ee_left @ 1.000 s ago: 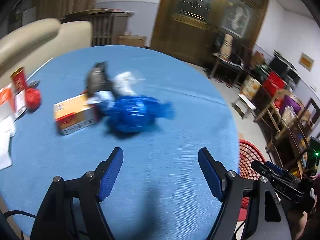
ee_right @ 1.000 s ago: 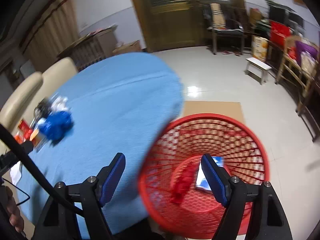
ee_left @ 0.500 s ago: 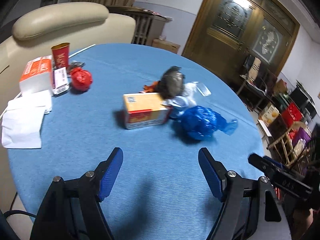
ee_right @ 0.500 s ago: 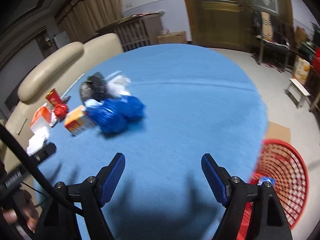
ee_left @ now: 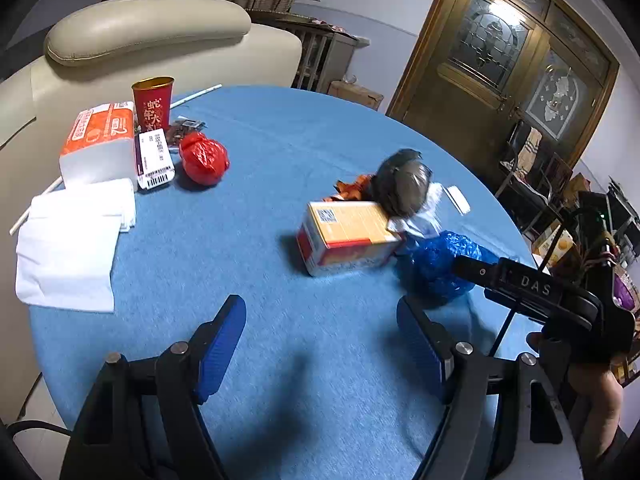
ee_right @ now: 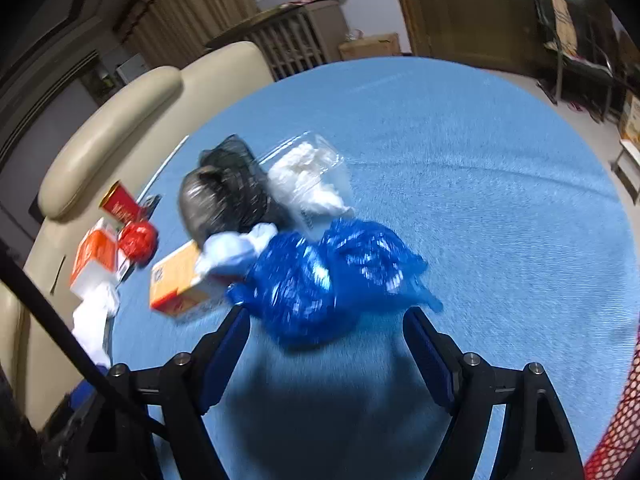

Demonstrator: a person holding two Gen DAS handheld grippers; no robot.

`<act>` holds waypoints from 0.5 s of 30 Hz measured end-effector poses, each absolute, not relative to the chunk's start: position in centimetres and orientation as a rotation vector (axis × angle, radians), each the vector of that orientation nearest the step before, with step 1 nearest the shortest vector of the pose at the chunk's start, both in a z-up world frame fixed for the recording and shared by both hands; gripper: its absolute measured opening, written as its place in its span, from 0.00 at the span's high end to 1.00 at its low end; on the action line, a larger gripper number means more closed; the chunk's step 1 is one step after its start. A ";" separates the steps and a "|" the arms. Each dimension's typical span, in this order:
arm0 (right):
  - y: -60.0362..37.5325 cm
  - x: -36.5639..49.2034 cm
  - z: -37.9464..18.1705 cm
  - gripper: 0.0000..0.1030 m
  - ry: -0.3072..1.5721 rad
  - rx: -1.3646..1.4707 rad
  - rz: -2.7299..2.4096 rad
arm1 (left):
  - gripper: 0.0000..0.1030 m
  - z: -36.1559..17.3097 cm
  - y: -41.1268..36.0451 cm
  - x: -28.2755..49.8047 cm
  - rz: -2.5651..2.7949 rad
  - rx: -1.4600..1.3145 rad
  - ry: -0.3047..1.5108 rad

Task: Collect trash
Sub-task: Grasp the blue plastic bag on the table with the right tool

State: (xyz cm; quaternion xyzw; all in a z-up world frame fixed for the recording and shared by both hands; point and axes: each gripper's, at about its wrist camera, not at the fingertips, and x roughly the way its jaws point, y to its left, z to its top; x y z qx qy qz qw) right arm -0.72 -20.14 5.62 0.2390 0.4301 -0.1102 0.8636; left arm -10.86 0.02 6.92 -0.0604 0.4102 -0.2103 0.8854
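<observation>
Both tongs hang low over the blue desk [ee_left: 280, 152], spread wide and holding nothing. The right tongs [ee_right: 326, 340] point straight at the crumpled blue bag [ee_right: 332, 276] just ahead; the left tongs [ee_left: 320, 344] hover short of the orange box [ee_left: 348, 236]. Behind sits a black bag [ee_right: 224, 196].

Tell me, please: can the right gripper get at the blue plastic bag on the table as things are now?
Probably yes. The right gripper is open and the blue bag lies just ahead of its fingers, with nothing between them. The box and black bag sit behind and beside it.
</observation>
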 end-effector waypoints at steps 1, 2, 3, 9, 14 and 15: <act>-20.4 -0.2 5.4 0.21 0.904 0.522 -0.237 | 0.24 7.0 0.1 -10.6 -0.435 -0.126 0.850; -20.6 0.1 5.3 0.21 0.906 0.536 -0.239 | 0.24 7.1 0.1 -10.1 -0.435 -0.125 0.847; -20.9 0.5 5.1 0.21 0.905 0.557 -0.242 | 0.24 7.1 0.0 -9.9 -0.436 -0.122 0.844; -21.9 2.4 4.3 0.21 0.907 0.609 -0.252 | 0.24 7.5 -1.2 -7.7 -0.466 -0.081 0.824; -22.5 3.3 4.0 0.27 0.887 0.622 -0.223 | 0.22 7.4 -3.0 -5.9 -0.513 -0.026 0.827; -22.7 3.4 3.9 0.30 0.884 0.624 -0.218 | 0.22 7.4 -3.3 -5.6 -0.517 -0.013 0.827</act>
